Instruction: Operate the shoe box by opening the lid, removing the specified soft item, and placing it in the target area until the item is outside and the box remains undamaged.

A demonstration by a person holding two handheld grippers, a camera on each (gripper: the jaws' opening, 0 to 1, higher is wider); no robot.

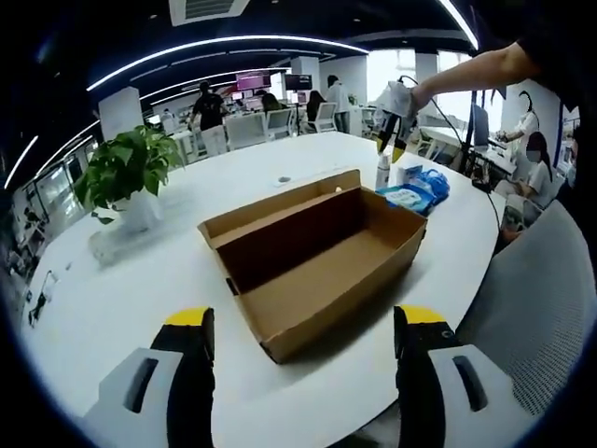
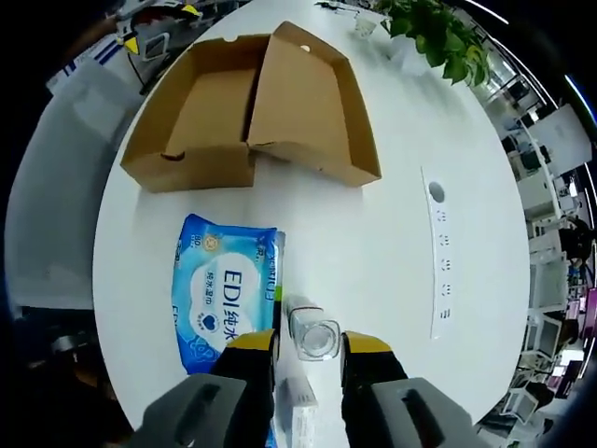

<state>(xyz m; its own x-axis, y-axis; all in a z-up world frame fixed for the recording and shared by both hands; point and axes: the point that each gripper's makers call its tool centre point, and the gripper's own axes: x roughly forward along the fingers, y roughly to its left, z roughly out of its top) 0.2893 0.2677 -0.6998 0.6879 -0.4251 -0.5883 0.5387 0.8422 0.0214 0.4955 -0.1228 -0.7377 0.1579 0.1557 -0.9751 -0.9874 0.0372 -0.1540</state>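
Note:
An open brown shoe box (image 1: 317,271) lies on the white table (image 1: 131,299), its lid (image 1: 280,201) folded back and its inside bare. My left gripper (image 1: 306,319) is open, its yellow-tipped jaws wide apart just in front of the box's near corner. Beyond the box a blue wet-wipes pack (image 1: 415,191) lies flat on the table beside a small bottle (image 1: 382,171). The right gripper (image 1: 392,140) hangs above them on a person's arm. In the right gripper view, my right gripper (image 2: 310,343) is open over the bottle (image 2: 312,336), with the wipes pack (image 2: 224,294) just left and the box (image 2: 215,112) further on.
A potted plant (image 1: 126,173) stands at the table's left. A strip of sockets (image 2: 443,252) is set into the tabletop. Grey chairs (image 1: 541,289) stand at the table's edge. People and desks fill the office behind.

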